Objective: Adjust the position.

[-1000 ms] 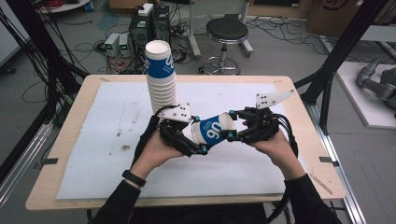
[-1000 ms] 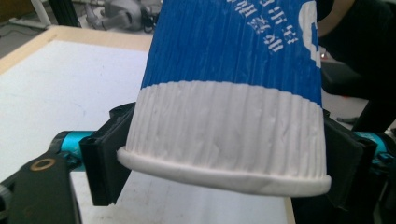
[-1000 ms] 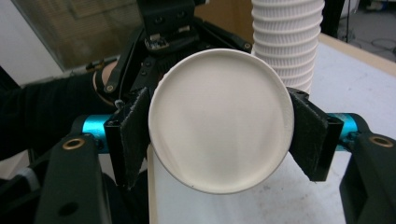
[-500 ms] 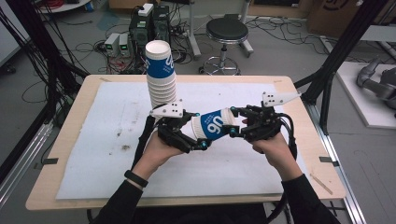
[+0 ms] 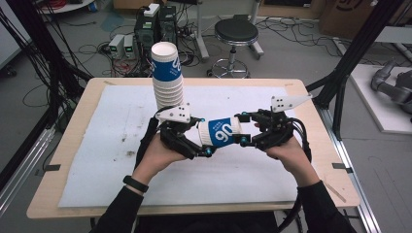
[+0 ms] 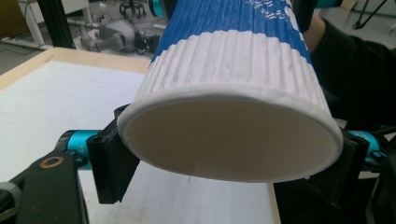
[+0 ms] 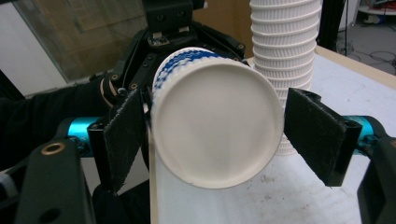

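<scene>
Cup [image 5: 219, 133]: blue and white paper cup with ribbed sides, lying on its side in the air above the white mat [image 5: 97, 145], between the two grippers, well in front of the tall stack.

Left gripper [image 5: 197, 145]: at the cup's wide, open end. In the left gripper view the rim [image 6: 224, 135] sits between the two black jaws, which press on it at either side and squash the mouth to an oval. The jaws have just been closing, cup between them – a firm hold.

Right gripper [image 5: 247, 133]: at the cup's narrow bottom end. In the right gripper view the round white base [image 7: 217, 126] lies between the jaws; the jaw at that view's left touches or nearly touches the wall, I cannot tell which, and the other jaw stands clear with a gap. The jaws have just been opening, and they now bracket the cup without pinching it.

Stack of cups [image 5: 167, 77]: upright on the mat toward the far edge of the table [image 5: 58, 204], top cup blue-banded – just beyond the left gripper, apart from the held cup.

Hands: one on each gripper, forearms in dark sleeves, a dark band on the left wrist [image 5: 135, 183].
</scene>
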Demonstrator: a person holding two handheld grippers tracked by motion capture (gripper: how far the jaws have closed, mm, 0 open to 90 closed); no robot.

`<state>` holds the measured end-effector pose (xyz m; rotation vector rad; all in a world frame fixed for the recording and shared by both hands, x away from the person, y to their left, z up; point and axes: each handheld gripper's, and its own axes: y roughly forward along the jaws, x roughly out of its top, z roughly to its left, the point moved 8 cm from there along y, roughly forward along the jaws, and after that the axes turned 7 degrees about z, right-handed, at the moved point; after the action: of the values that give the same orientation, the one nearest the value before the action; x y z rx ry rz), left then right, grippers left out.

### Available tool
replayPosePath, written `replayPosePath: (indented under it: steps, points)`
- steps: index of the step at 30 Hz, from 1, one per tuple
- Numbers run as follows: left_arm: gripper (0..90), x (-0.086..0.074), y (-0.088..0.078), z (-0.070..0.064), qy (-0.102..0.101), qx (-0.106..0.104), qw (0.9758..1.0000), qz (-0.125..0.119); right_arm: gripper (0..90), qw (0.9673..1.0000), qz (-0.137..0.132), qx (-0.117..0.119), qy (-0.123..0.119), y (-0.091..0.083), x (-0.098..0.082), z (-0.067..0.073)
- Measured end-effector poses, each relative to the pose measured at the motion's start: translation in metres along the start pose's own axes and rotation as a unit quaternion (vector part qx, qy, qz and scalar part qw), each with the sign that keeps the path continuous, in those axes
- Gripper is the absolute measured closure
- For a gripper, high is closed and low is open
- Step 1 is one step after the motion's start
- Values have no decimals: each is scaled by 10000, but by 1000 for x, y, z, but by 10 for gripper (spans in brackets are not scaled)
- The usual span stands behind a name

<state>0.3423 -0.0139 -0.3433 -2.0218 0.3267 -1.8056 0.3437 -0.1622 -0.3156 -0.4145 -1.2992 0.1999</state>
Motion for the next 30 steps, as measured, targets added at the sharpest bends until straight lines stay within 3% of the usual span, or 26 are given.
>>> replayPosePath:
  steps: [2,6,8,14,19,23,30]
  points:
    - [205,-2,0,1,62,83,9997,213,209,9999,115,1,-34,0,0,2]
    - [207,-5,1,1,49,113,9992,370,209,9987,461,-200,-95,7,-5,0]
    - [207,-6,2,1,71,122,9988,463,209,9984,502,-243,-62,8,-6,0]
    - [207,-6,1,2,76,140,9987,494,268,9977,637,-226,-61,15,-11,-2]
    - [165,-2,0,1,6,84,9996,269,287,9991,415,-9,-21,13,-10,-2]
    - [139,3,-3,2,-122,18,9998,-138,298,9997,185,131,1,10,-8,-2]
    - [131,9,-12,2,-384,-212,9966,-690,302,9997,-106,241,8,8,-5,0]
